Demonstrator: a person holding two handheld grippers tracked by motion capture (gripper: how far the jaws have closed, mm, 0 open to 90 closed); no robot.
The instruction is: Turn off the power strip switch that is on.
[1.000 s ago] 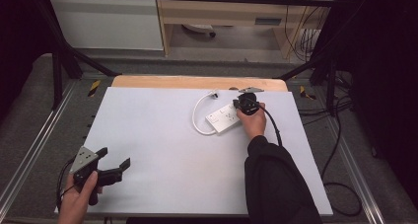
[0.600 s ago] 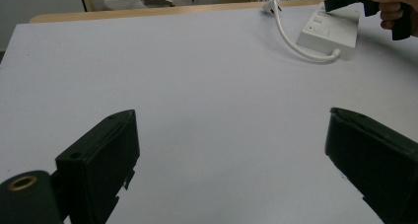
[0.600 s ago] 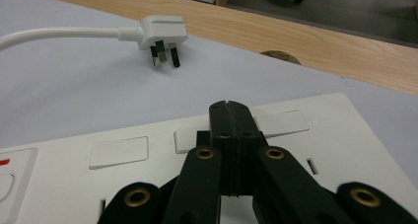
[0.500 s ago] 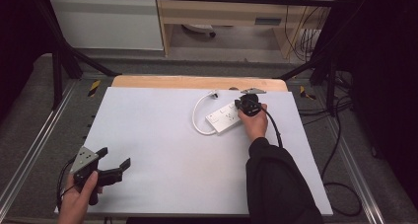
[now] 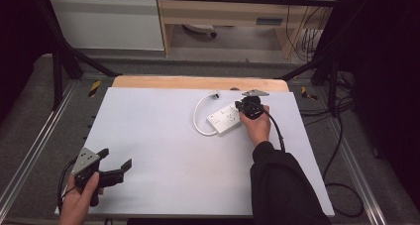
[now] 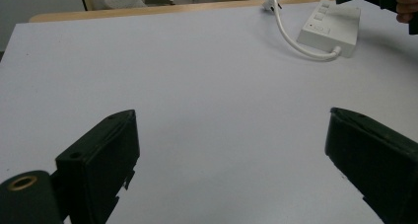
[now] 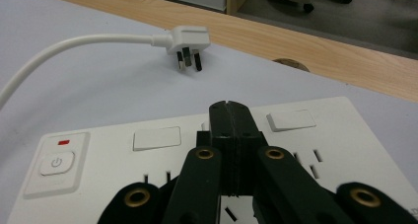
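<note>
Under the pressed-together tips of the right gripper, white power strip flat on the table sheet, jaws shut with nothing between them, tips down on the middle switch of the row. Just beyond the tips, white plug lying pins-up at the end of its looping cord, close to the wooden table edge. Well apart, at the near corner, left gripper held wide over bare sheet, gripping nothing, pointed toward the strip.
</note>
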